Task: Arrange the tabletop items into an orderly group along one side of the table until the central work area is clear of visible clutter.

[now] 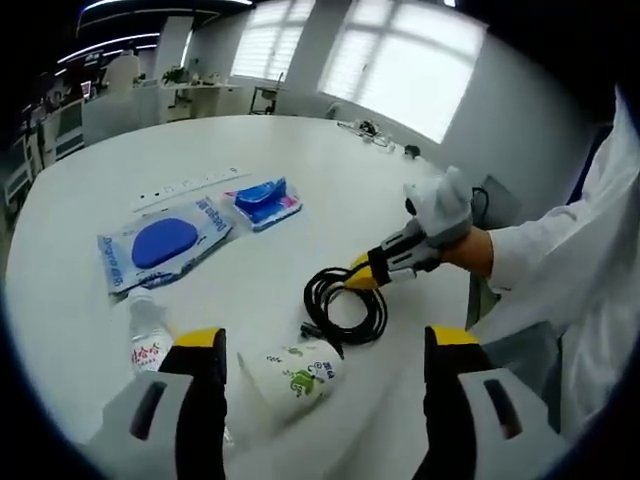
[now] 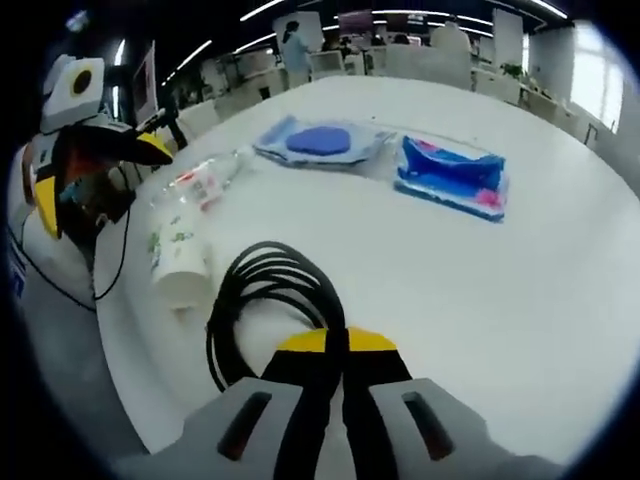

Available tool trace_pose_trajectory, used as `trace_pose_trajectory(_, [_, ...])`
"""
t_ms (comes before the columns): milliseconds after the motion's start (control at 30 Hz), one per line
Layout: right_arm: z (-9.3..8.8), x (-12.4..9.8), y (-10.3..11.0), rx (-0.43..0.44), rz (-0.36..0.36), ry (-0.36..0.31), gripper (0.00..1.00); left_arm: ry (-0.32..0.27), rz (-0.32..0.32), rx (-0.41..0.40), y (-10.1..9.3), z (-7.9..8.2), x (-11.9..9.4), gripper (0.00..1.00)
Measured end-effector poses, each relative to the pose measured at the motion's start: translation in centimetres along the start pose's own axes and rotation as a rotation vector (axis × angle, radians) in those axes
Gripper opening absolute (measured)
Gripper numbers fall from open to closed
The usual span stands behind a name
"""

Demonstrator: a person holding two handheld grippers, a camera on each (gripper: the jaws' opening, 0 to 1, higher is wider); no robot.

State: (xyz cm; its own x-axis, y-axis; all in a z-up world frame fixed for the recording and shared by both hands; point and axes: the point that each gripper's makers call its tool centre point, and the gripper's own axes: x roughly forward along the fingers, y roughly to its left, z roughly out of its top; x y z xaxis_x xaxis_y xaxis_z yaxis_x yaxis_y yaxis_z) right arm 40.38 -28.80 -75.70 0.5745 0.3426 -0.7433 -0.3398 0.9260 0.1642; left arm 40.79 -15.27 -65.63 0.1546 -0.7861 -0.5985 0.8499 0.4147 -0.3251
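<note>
A coiled black cable (image 1: 345,300) lies near the table's edge, and my right gripper (image 1: 365,272) is shut on its upper loop. In the right gripper view the jaws (image 2: 335,345) pinch the cable (image 2: 270,290) just in front of the camera. My left gripper (image 1: 325,345) is open, hovering over a paper cup (image 1: 300,375) that lies on its side. A clear water bottle (image 1: 150,340) lies left of the cup. Farther off sit a blue pad package (image 1: 165,243) and a blue tissue pack (image 1: 265,203). The left gripper (image 2: 100,180) also appears at the left, open, beyond the cup (image 2: 178,262).
A white power strip (image 1: 190,187) lies behind the packages. Small dark items (image 1: 375,132) sit at the far edge of the white table (image 1: 300,160). A person's white sleeve (image 1: 560,250) reaches in from the right. The bottle (image 2: 205,180), pad package (image 2: 325,142) and tissue pack (image 2: 455,175) line the far side.
</note>
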Motion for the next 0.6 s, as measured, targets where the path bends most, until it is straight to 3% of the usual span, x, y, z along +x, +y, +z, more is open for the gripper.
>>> trace_pose_trajectory(167, [0.4,-0.5,-0.4,0.096,0.022,-0.041,0.0,0.0,0.001,0.0,-0.1,-0.1,0.1,0.83])
trace_pose_trajectory(367, [0.8,-1.0,-0.3,0.084,0.034,-0.054,0.0,0.001,0.002,-0.002,-0.1,-0.1,0.1,0.83])
trace_pose_trajectory(600, [2.0,-1.9,-1.8,0.159,0.017,-0.103,0.0,-0.002,0.0,-0.005,-0.3,-0.2,0.2,0.83])
